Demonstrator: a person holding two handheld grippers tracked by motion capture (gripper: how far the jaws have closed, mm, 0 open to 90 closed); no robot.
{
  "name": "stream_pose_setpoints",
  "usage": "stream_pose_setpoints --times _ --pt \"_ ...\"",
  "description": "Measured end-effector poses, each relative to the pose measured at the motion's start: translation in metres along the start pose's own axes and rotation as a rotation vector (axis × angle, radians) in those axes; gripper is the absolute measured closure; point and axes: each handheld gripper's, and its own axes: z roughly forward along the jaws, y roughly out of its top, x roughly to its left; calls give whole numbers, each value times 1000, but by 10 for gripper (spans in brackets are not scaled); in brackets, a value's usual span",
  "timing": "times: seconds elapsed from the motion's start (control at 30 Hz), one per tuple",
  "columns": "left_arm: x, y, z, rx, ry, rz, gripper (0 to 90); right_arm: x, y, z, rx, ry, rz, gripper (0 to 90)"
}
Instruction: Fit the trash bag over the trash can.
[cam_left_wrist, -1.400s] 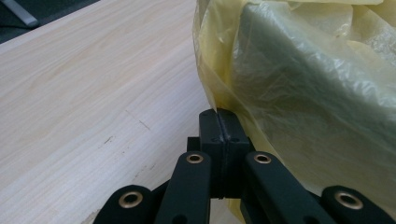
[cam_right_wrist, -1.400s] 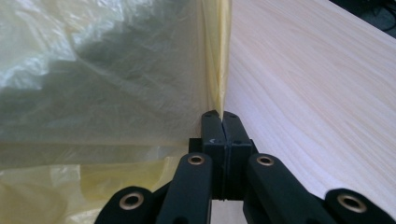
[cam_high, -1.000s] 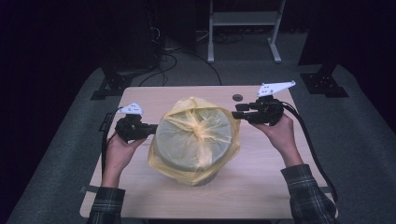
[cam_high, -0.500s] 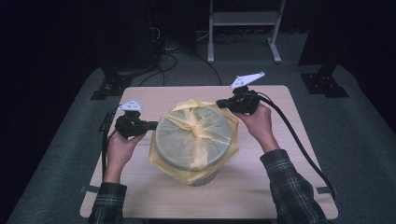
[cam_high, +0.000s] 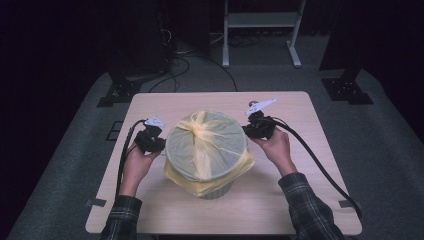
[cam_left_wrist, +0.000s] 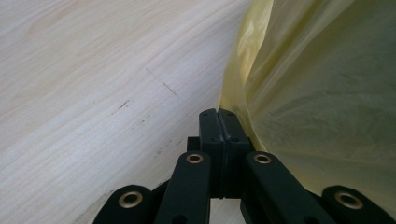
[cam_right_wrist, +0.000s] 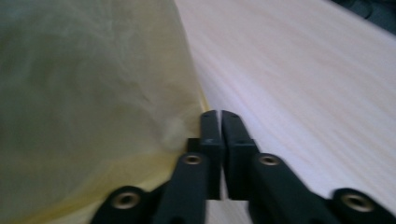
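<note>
So the bin (cam_high: 210, 187) with the yellow bag (cam_high: 206, 145) pulled over it sits right between the two grippers, knot tied across the top. The left gripper (cam_high: 159, 145) is tight against the bag's side, and in the left gripper view its jaws are pressed fully together with the yellow film (cam_left_wrist: 322, 93) just to one side of the tips, brushing them; nothing looks caught between. Same story on the other side: the right gripper (cam_high: 248, 129) has just been closing and opening a hair, there's a thin slit between its jaws, and the bag (cam_right_wrist: 93, 93) lies beside them, not in them.

My take on handling: that film is thin, soft and slippery, so it'll crumple and slide rather than hold shape, and it could tear if yanked. I'd pinch a fold of loose plastic near the rim or the knot (cam_high: 199, 123). The bin looks light, so it may shift on the surface (cam_high: 300, 107).
</note>
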Motion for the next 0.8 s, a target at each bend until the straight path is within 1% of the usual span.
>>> stream_pose_setpoints --times 0.03,0.07,0.1,0.13,0.17,0.2,0.27,0.33,0.4,0.47,0.5,0.53,0.6,0.7,0.73,0.77,0.8 --pt "0 0 0 -7 -4 -9 899 0 0 -6 -21 -14 0 786" --pt "1 -1 -1 -11 -5 -14 899 0 0 -13 -37 -11 6 738" --pt "2 -2 -2 -14 -6 -17 899 0 1 -24 -70 9 16 689" --pt "2 -3 -3 -20 -10 -19 899 1 2 -34 -89 17 16 659" --pt "3 -4 -4 -19 -9 -19 899 3 2 -47 -107 21 2 631" --pt "3 -5 -5 -24 -9 -24 899 5 2 -55 -118 36 -6 602" --pt "3 -6 -6 -32 -13 -29 899 14 0 -77 -146 85 -24 537" --pt "3 -8 -8 -37 -17 -30 899 23 -5 -91 -153 121 -46 474" --pt "2 -9 -9 -39 -23 -32 899 37 -12 -104 -161 177 -68 393" --pt "1 -10 -10 -41 -24 -30 899 48 -17 -111 -161 204 -89 341" --pt "1 -10 -10 -42 -27 -28 899 58 -21 -114 -169 237 -103 299" --pt "0 -11 -11 -43 -31 -32 899 58 -21 -114 -169 237 -103 299" --pt "-1 -11 -12 -44 -32 -29 899 66 -24 -115 -178 267 -106 259" --pt "-2 -12 -12 -45 -36 -33 898 75 -26 -108 -149 289 -116 245" --pt "-3 -13 -12 -46 -40 -30 899 79 -28 -101 -128 296 -113 293" --pt "-3 -13 -12 -46 -40 -30 899 79 -28 -101 -128 296 -113 293" --pt "-3 -13 -12 -45 -43 -28 899 81 -29 -98 -120 300 -118 439"
